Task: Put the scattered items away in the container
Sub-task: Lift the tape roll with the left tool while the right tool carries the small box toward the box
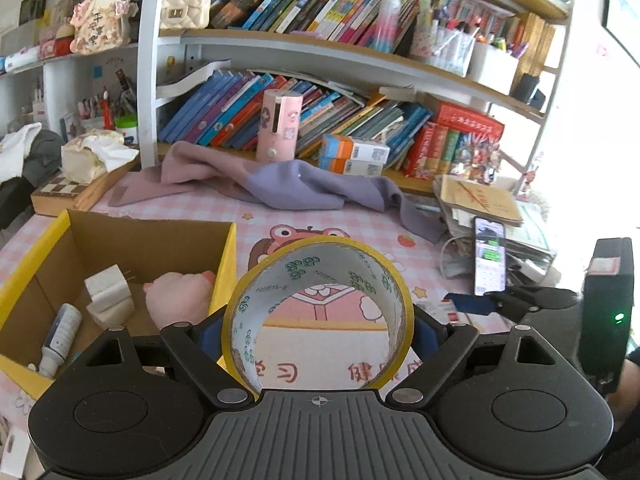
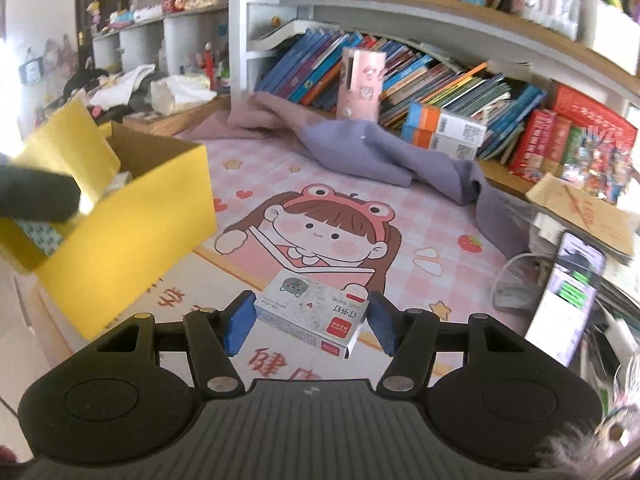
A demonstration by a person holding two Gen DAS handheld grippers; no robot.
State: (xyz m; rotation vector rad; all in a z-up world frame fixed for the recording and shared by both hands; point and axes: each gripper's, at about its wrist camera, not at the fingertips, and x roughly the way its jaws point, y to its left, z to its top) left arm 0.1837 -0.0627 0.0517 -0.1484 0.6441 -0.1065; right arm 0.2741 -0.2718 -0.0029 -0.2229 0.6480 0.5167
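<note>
My left gripper (image 1: 318,334) is shut on a roll of yellow tape (image 1: 320,312), held on edge just right of the yellow cardboard box (image 1: 228,256). The box holds a pink plush (image 1: 176,294), a white charger (image 1: 108,292) and a small bottle (image 1: 60,340). My right gripper (image 2: 308,320) straddles a small staples box (image 2: 312,314) lying on the pink desk mat (image 2: 400,216); the blue pads (image 2: 240,322) sit beside its ends with small gaps. The yellow box shows at the left in the right wrist view (image 2: 132,232).
A purple cloth (image 1: 288,184) lies at the back of the mat. Shelves of books (image 1: 304,120) and a pink canister (image 1: 278,124) stand behind. A phone (image 1: 490,256) and stacked papers (image 1: 480,200) lie at the right. The other gripper (image 1: 552,300) shows at the right.
</note>
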